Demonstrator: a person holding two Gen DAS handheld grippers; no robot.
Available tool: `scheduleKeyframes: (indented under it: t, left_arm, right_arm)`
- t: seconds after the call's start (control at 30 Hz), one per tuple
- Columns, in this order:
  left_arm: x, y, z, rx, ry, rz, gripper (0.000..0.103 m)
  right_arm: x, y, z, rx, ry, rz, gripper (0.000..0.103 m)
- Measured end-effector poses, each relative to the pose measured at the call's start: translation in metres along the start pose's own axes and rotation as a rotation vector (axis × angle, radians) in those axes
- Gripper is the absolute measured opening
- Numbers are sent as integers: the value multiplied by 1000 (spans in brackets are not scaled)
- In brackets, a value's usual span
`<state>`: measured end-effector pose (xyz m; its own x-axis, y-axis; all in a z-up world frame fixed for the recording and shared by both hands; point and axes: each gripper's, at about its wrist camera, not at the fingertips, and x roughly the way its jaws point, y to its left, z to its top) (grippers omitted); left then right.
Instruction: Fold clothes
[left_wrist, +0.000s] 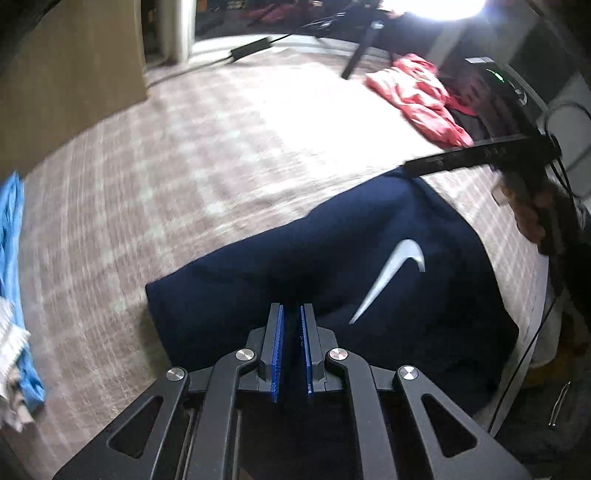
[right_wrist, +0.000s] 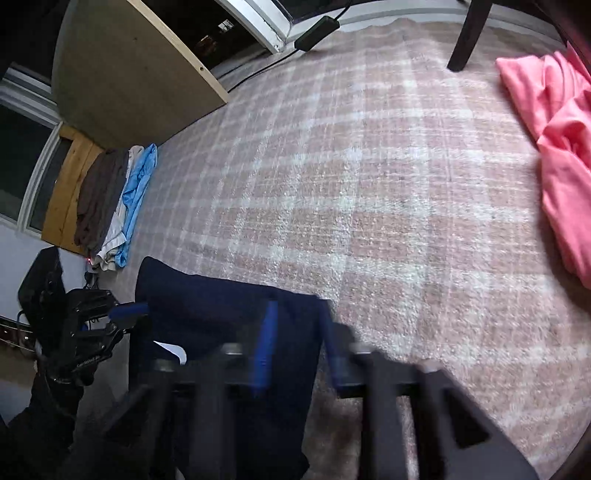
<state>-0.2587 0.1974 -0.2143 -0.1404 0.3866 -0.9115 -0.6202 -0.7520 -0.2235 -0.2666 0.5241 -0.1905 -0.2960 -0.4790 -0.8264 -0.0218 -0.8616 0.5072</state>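
the right claw (right_wrist: 299, 332) is motion-blurred in its own view, its blue pads smeared either side of a fold of the navy garment (right_wrist: 221, 302), so the frames cannot settle alone that it is clenched on it; the left claw (left_wrist: 291, 314) is sharp, pads nearly together, pinching the garment's near edge. only the left wrist view shows the white swoosh (left_wrist: 395, 273); only the right shows the folded stack (right_wrist: 110, 206). the garment lies on the plaid carpet (right_wrist: 369, 184), the pink garment (right_wrist: 554, 147) well apart.
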Motion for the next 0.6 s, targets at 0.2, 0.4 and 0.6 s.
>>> scheduleKeyframes:
  t: [0.2, 0.4, 0.6]
  left_arm:
    - [3, 4, -10, -14, -21, -44, 9]
    - [-28, 9, -7, -71, -116, -76, 11]
    - [1, 1, 8, 6, -86, -126, 13]
  right_arm:
    - [-5, -39, -5, 181, -47, 86, 3]
    - [-51, -15, -26, 142, -161, 125, 16]
    - [-13, 41, -35, -32, -75, 116, 19]
